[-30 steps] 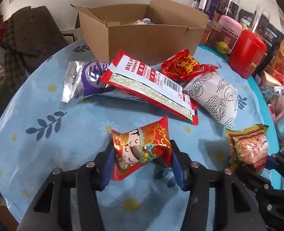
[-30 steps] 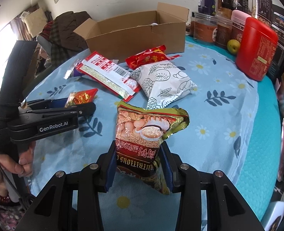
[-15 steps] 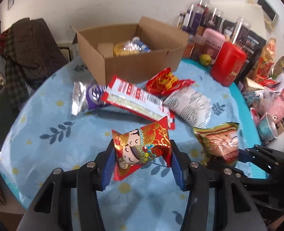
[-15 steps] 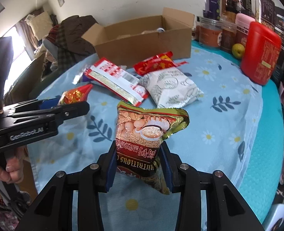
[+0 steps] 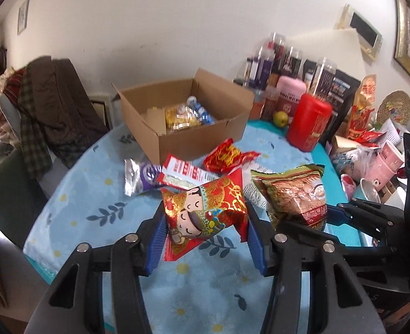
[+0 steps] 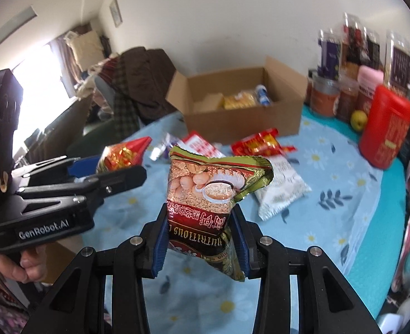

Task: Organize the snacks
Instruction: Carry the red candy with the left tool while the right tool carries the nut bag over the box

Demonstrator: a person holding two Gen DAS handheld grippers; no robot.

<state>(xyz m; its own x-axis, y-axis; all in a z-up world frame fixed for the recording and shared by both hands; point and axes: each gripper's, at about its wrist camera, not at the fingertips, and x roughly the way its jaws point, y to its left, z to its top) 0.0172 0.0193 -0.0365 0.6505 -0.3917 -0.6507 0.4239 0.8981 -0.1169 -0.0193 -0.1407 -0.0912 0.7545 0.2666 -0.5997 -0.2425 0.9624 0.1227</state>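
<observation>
Left gripper [image 5: 205, 233] clamped partway on red cartoon-face packet [image 5: 205, 211], held above near part of blue floral tablecloth [image 5: 74, 208]. Right gripper [image 6: 199, 239], jaws narrower, pinches oat cereal packet [image 6: 205, 192] upright, also off the table. Far middle: open cardboard box [image 5: 193, 142], snacks inside. Loose packets lie in front of box. Red canister [image 5: 309, 125] far right.
</observation>
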